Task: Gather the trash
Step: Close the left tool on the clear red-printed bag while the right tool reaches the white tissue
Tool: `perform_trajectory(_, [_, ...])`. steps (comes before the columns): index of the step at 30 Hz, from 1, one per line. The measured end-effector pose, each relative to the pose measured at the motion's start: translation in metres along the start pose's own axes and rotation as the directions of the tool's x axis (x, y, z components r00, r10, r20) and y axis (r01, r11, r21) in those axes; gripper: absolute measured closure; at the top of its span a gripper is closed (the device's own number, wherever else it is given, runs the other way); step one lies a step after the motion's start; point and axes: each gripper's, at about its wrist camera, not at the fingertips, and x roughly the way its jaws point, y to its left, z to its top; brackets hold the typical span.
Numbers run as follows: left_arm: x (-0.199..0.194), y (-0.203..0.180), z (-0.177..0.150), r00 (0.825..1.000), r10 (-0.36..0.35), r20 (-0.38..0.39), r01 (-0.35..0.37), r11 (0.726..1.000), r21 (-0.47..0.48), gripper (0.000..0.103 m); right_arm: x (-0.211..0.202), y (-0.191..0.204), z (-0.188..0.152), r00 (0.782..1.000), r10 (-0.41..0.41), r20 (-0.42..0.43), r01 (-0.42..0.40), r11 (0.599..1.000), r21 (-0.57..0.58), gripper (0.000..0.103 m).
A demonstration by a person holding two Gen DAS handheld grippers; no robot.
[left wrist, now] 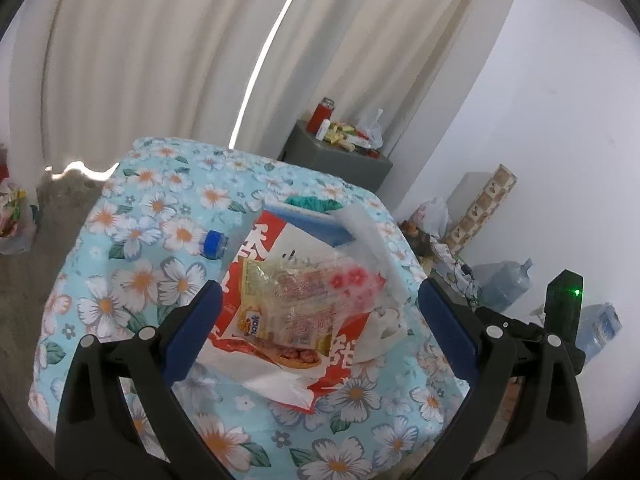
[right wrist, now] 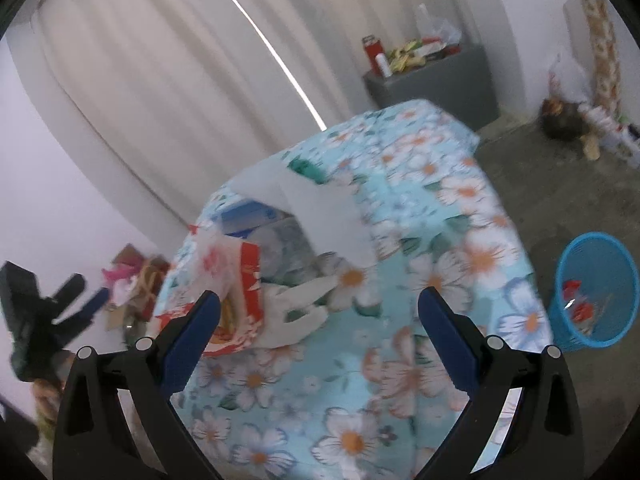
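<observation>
A heap of trash lies on the floral tablecloth [left wrist: 132, 280]. In the left wrist view a clear snack wrapper [left wrist: 304, 300] rests on a red and white bag [left wrist: 280, 360], with a blue box [left wrist: 316, 222], a white paper strip [left wrist: 372, 240] and a blue-capped bottle [left wrist: 214, 244] around it. My left gripper [left wrist: 318, 304] hovers open above the wrapper, which shows between its fingers. In the right wrist view my right gripper [right wrist: 320, 312] is open over the cloth, close to a white crumpled piece [right wrist: 296, 312] and the red bag [right wrist: 248, 296]. The blue mesh bin [right wrist: 592, 292] stands on the floor at the right, holding red scraps.
A grey cabinet [left wrist: 340, 160] with a red jar and packets stands by the curtain. Bags, large water bottles [left wrist: 504, 284] and a patterned roll line the right wall. A plastic bag [left wrist: 16, 220] sits on the floor at the left. The left gripper [right wrist: 44, 320] shows at the right wrist view's left edge.
</observation>
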Motion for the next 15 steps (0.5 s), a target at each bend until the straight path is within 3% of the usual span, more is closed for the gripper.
perform_trajectory(3, [0.012,0.0,0.002,1.0,-0.006,-0.014,0.006,1.0,0.019,0.012,0.008,0.001,0.002,0.999,0.047,-0.026,-0.047,0.999,0.018,0.015])
perform_trajectory(9, [0.04,0.0,0.004,0.997,0.026,-0.07,-0.022,0.998,0.054,0.031,0.022,0.008,0.008,0.993,0.097,-0.07,-0.096,0.995,0.017,0.029])
perform_trajectory(13, [0.053,-0.022,0.001,0.993,0.068,-0.097,-0.046,0.977,0.209,0.034,0.026,0.002,0.01,0.994,0.084,-0.073,-0.081,0.996,0.04,0.03])
perform_trajectory(15, [0.061,-0.042,-0.007,0.989,0.11,-0.103,-0.067,0.933,0.352,0.034,0.028,-0.004,0.01,0.994,0.08,-0.076,-0.075,0.995,0.059,0.03])
